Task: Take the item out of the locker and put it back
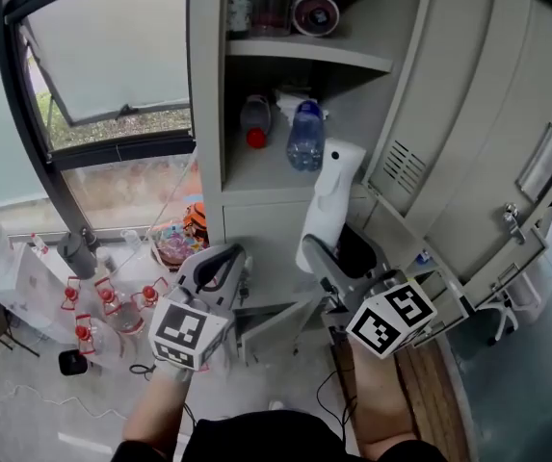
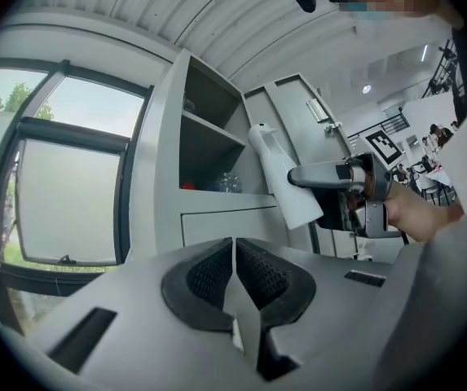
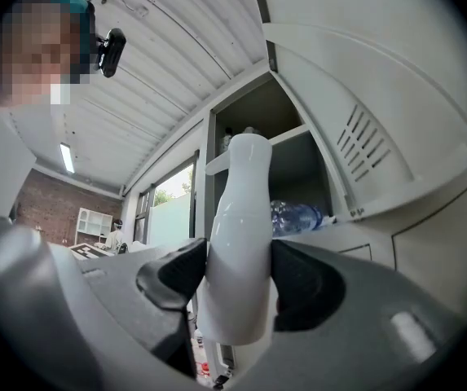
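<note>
A white spray bottle (image 1: 326, 210) stands upright in my right gripper (image 1: 326, 258), which is shut on its lower body; both pads press its sides in the right gripper view, bottle (image 3: 240, 243), gripper (image 3: 237, 282). It is held in front of the open grey locker (image 1: 208, 114), just below the middle shelf opening. My left gripper (image 1: 220, 266) hangs lower left of the bottle, shut with nothing between its pads (image 2: 209, 277). In the left gripper view the white bottle (image 2: 275, 177) shows to the right of the locker shelves.
The middle shelf holds a blue-capped water bottle (image 1: 305, 135) and a red-capped bottle (image 1: 254, 121). The upper shelf (image 1: 304, 56) carries a jar and a cup. The locker door (image 1: 468, 142) swings open at right. Bottles and a bowl (image 1: 174, 243) lie on the floor by the window.
</note>
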The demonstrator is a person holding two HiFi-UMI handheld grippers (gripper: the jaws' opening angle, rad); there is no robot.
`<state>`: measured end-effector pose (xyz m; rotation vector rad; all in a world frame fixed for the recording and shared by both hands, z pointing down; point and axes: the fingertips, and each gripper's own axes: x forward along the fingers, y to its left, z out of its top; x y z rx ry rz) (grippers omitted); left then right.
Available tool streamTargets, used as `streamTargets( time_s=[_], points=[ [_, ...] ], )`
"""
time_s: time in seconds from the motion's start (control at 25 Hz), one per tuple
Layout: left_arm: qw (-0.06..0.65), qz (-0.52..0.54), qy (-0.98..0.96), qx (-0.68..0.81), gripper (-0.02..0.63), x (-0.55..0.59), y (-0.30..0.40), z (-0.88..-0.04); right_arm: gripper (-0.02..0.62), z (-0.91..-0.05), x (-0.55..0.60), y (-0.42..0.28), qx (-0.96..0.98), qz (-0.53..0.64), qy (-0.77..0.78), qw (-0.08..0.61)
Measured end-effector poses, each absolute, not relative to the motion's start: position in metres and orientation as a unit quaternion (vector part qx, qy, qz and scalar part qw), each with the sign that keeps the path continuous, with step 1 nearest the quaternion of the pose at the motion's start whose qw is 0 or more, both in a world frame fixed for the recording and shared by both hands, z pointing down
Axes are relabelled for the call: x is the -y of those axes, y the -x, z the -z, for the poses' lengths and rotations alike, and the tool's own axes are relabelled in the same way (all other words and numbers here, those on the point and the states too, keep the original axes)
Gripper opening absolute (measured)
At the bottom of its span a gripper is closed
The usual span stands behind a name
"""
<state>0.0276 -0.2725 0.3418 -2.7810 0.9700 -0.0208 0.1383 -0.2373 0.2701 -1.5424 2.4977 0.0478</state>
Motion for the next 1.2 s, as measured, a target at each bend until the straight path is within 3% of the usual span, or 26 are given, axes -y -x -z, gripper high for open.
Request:
streamTargets(
  time_s=[0.52,1.2],
  points=[
    [0.137,0.005,0.936,-0.324,0.019,0.286,-0.026,-0.294,0.242,-0.174,0.256,-0.137,-0.845,-0.067,0.519,0.110],
    [0.161,0.004,0.927,-0.338,0.109,0.291,-0.020,-0.248,0.242,-0.056,0.287,-0.111,-0.847,-0.121,0.508,0.096]
  ],
)
